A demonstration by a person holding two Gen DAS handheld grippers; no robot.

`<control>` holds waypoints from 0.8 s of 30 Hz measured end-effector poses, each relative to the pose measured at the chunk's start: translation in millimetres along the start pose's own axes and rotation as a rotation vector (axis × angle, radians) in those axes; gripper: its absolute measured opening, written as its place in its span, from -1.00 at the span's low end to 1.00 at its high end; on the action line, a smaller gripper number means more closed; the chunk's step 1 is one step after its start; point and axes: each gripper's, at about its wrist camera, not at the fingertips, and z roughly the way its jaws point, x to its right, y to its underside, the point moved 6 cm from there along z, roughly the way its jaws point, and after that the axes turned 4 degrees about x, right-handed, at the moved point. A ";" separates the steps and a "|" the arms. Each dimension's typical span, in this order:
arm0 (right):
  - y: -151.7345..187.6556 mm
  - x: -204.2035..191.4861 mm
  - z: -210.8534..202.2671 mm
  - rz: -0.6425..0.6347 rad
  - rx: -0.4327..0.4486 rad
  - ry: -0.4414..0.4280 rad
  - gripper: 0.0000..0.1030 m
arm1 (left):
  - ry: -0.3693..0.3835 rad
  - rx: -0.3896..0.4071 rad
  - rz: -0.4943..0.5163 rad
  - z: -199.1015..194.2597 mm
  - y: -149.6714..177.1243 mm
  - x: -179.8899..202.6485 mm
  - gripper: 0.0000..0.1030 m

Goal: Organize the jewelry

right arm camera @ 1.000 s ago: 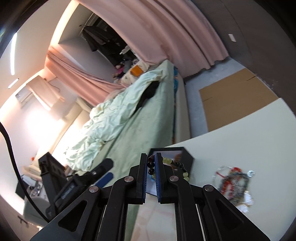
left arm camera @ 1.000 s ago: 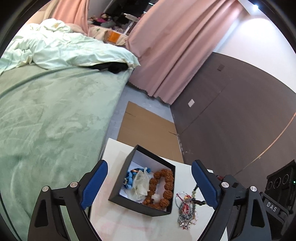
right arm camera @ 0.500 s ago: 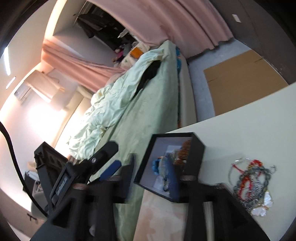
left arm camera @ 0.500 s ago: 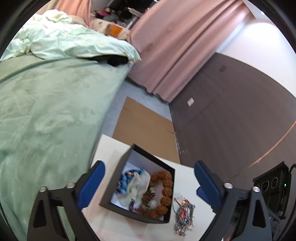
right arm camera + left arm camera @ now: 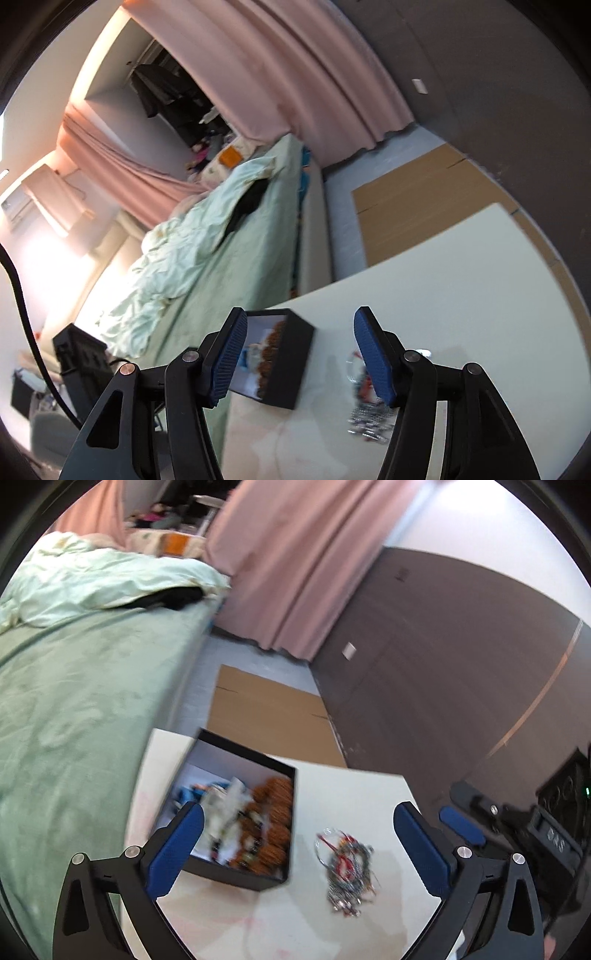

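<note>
Two sets of fingers, both mine, hang above the pale desk [image 5: 351,786] with nothing in them. My left gripper [image 5: 298,845] has its blue fingers [image 5: 175,849] spread wide, one on each side of the black box [image 5: 243,875] and the loose tangle of jewelry [image 5: 347,864] lying just right of it on the desk. Brown beads [image 5: 275,823] and a blurred mix of other pieces fill the box. My right gripper [image 5: 299,358] is tilted, fingers [image 5: 373,362] also spread apart, the box [image 5: 286,365] between them and the tangle [image 5: 365,413] partly hidden behind the right finger. Beyond the desk lies a green bed [image 5: 74,701].
</note>
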 end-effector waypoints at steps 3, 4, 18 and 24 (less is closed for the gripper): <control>0.8 14.8 -6.2 0.012 -0.028 0.047 0.19 | 0.013 -0.017 0.037 0.2 9.6 12.8 0.99; 1.2 20.6 -10.6 0.014 -0.030 0.070 0.19 | 0.017 -0.025 0.040 0.5 12.1 15.3 0.99; 18.5 59.2 -51.7 0.030 -0.069 0.170 0.37 | 0.047 -0.133 0.117 3.3 53.9 46.3 0.86; 20.4 71.0 -67.3 0.057 -0.065 0.187 0.37 | 0.031 -0.196 0.198 15.6 80.0 58.5 0.68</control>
